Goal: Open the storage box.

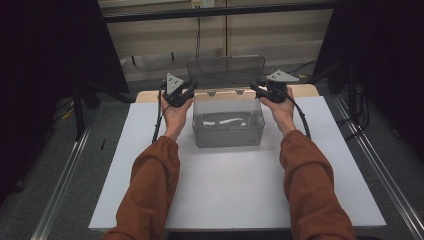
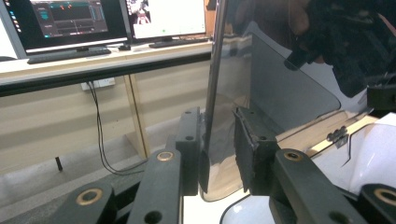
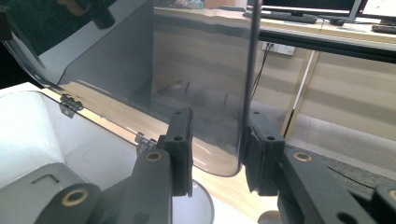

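Lid (image 1: 226,69) of the clear box (image 1: 228,129) near the white board's (image 1: 235,190) far edge stands upright, left gripper (image 1: 190,89) and right gripper (image 1: 254,86) each straddling a side edge, jaws narrowed, contact unclear.

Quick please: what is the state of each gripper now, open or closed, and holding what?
Left gripper: open, jaws astride the raised lid edge, not clamped.
Right gripper: open, jaws astride the lid's other edge.

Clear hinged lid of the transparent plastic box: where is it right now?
High view: the clear hinged lid stands upright at the back of the transparent plastic box, between the left gripper and right gripper.
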### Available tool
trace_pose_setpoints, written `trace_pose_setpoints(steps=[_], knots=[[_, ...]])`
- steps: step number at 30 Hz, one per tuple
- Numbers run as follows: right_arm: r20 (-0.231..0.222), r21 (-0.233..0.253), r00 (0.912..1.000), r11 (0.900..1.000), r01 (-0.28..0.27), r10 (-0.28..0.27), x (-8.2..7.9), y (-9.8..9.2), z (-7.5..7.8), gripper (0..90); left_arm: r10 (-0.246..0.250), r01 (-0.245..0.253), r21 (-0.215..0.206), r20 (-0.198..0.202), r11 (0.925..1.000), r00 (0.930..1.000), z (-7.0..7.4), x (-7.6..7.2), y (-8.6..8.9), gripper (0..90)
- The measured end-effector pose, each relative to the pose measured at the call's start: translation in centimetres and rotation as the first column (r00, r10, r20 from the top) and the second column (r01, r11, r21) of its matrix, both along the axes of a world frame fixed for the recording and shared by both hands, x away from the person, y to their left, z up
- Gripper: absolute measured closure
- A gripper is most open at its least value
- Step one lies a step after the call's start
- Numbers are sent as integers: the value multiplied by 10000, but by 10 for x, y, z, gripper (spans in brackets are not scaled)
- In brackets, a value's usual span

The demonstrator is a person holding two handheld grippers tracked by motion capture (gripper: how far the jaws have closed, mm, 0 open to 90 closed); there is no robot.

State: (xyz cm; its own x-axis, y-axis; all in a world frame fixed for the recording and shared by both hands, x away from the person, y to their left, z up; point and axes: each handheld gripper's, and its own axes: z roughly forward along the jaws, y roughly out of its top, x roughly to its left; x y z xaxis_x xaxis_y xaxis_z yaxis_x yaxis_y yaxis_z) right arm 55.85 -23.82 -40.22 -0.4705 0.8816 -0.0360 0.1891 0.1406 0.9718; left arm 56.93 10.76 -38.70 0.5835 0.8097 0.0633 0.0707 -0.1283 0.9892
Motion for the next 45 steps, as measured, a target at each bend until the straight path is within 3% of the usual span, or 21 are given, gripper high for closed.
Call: trace_pose_setpoints(steps=[3,6,11,16,18,20,21,32,33,35,38,45], knots=[[-22,50,10000,10000,-30,30,1,-2,0,678,54,-48,176,-338,9998,9994,-8,4,1,704],[-63,245,10000,9997,-75,77,2,-4,0,696,54,-53,8,-610,10000,9981,-11,6,-1,707],[-94,244,9999,9996,-112,114,3,-6,0,708,-30,15,-160,-931,9999,9957,-9,11,-1,708],[-160,395,9998,9992,-63,70,5,-7,-1,724,-137,129,-72,-1180,9999,9929,-12,15,0,701],[-189,438,9998,9990,-84,92,5,-7,0,735,-135,76,-435,-1368,9990,9905,-14,16,-3,687],[-145,464,9998,9988,-132,139,5,-8,-1,738,44,-83,-275,-1375,9996,9905,-14,16,-2,686],[-160,453,9998,9989,-144,152,5,-8,0,741,-114,56,-395,-1474,9992,9890,-14,17,-2,686],[-397,535,9992,9985,-77,98,7,-10,1,763,-297,270,-178,-1780,9995,9836,-14,26,-1,679],[-437,544,9990,9985,-85,109,7,-10,2,765,-373,300,-421,-1843,9987,9822,-15,26,-2,683],[-472,529,9988,9986,-92,117,8,-10,2,769,-332,297,-218,-1893,9993,9814,-15,28,-3,681],[-618,725,9981,9974,25,20,9,-10,2,774,-372,296,-397,-2044,9988,9782,-15,29,-3,697],[-994,952,9950,9952,225,-130,10,-9,5,787,-264,269,-7,-2138,9996,9765,-14,33,-3,703]])
